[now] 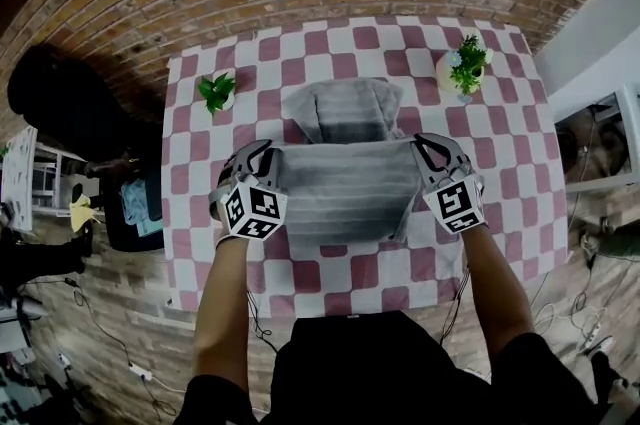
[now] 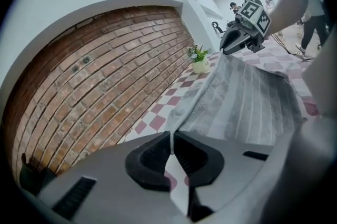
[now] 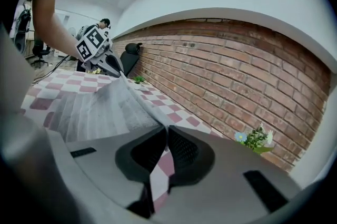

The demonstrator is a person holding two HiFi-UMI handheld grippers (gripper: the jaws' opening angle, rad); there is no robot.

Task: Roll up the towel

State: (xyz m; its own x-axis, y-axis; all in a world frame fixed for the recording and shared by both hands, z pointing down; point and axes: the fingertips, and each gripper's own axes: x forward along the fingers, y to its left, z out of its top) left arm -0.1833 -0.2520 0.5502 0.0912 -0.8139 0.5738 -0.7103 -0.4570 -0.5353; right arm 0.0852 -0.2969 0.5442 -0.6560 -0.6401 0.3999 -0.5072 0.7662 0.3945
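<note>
Grey ribbed towel (image 1: 345,188) was stretched out between the two grippers over the pink-and-white checked table (image 1: 195,213). Its far part was bunched up on the tabletop towards the brick wall. The left gripper (image 1: 266,150) and right gripper (image 1: 419,144) were each pinched tight on one end of the raised edge, fabric squeezed between the jaws. My guess is that holding both ends kept that edge straight and taut, so the roll would start even instead of skewing.

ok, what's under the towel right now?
Checkered tablecloth shows beneath the raised edge of the towel, pinched by the left tool and right tool. Anything beneath its bunched far part is hidden.
</note>
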